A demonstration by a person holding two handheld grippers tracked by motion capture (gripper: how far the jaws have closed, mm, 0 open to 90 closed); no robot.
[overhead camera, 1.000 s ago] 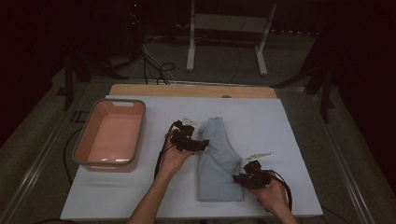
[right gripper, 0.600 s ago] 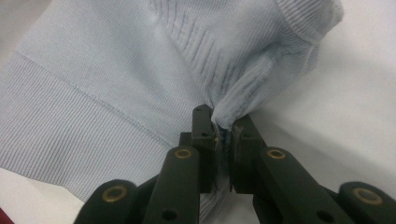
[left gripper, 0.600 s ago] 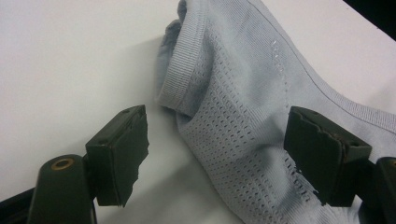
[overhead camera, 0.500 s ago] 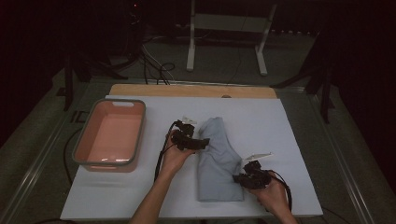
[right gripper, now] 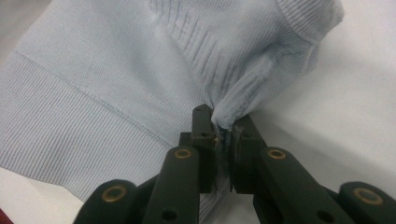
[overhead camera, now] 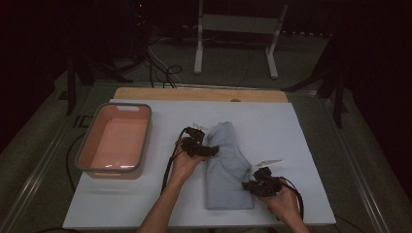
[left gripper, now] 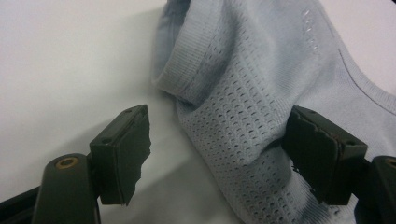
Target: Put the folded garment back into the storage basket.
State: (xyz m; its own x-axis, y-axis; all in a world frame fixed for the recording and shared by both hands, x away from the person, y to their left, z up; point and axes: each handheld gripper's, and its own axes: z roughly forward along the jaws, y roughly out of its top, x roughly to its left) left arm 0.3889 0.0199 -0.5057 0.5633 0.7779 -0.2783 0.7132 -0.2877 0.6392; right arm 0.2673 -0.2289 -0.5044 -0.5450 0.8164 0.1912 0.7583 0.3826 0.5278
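A pale blue knit garment (overhead camera: pixel 227 162) lies folded lengthwise on the white table top (overhead camera: pixel 301 131). My left gripper (overhead camera: pixel 210 151) is at the garment's left edge, near its upper part. In the left gripper view this gripper (left gripper: pixel 219 121) is open, with the mesh fabric (left gripper: pixel 261 60) and a ribbed hem between its jaws. The left pad (left gripper: pixel 123 154) stands clear of the cloth. My right gripper (overhead camera: pixel 248 186) sits at the lower right edge. There it (right gripper: pixel 223 122) is shut on a pinched fold of the garment (right gripper: pixel 116 79).
A salmon-pink tub with a grey rim (overhead camera: pixel 127 105) stands at the table's left side. A wooden strip (overhead camera: pixel 199 94) runs along the far edge. Beyond it are a white stand (overhead camera: pixel 235 34) and cables on the dark floor.
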